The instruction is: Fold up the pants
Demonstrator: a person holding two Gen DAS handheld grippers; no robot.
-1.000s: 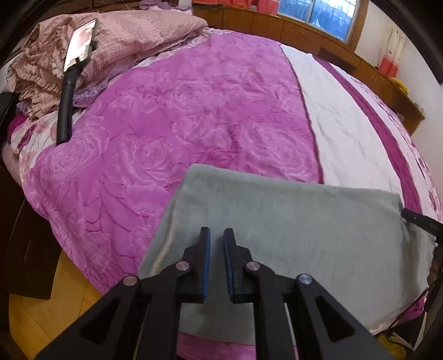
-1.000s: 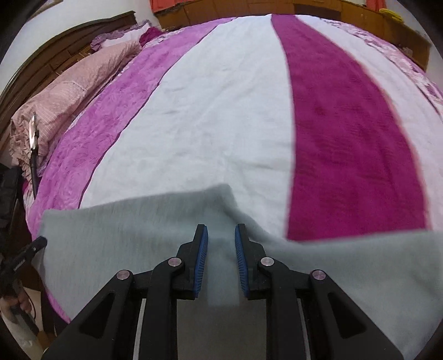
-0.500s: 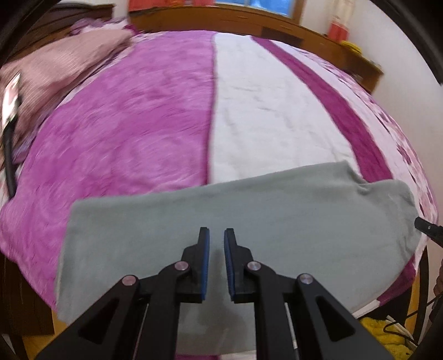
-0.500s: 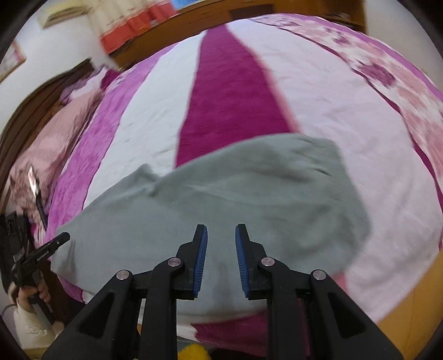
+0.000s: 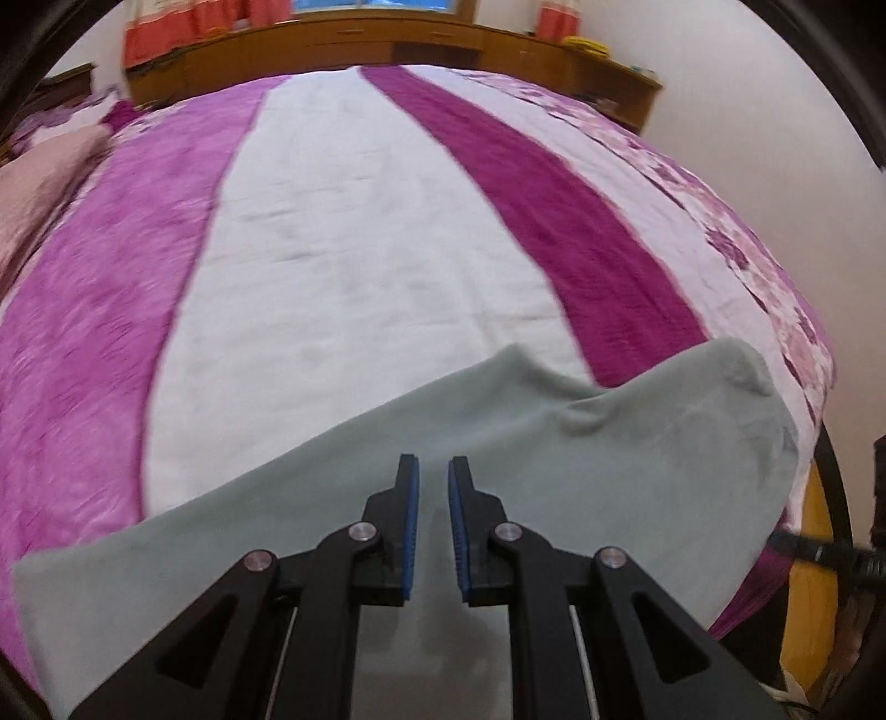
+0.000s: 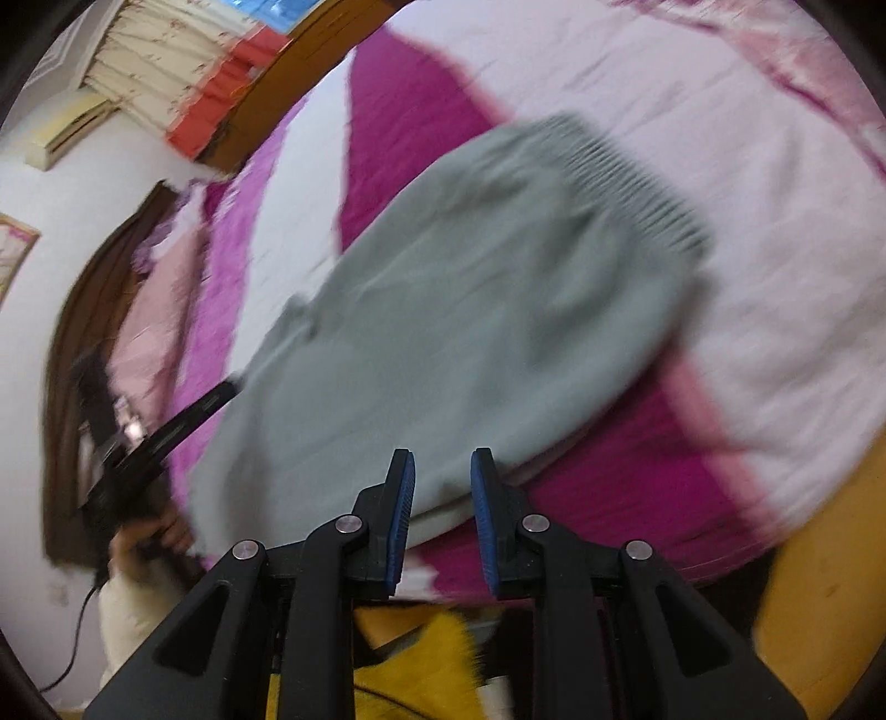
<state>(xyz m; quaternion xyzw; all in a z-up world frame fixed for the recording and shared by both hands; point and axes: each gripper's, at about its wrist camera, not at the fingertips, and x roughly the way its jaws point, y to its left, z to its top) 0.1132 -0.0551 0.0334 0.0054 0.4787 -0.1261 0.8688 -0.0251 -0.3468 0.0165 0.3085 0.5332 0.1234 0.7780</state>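
Across the room, a wooden cabinet runs behind the bed with its purple, white and magenta striped cover. Grey soft-fabric pants lie flat at the bed's near edge. Left gripper and right gripper hover above them, jaws nearly closed, holding nothing.

Right wrist view motion-blurred: grey pants smeared, ribbed waistband streaked. Pants' near edge hidden behind right gripper. Left wrist view: pants run out of frame at lower left, near part covered by left gripper. Yellow object below bed unidentifiable.
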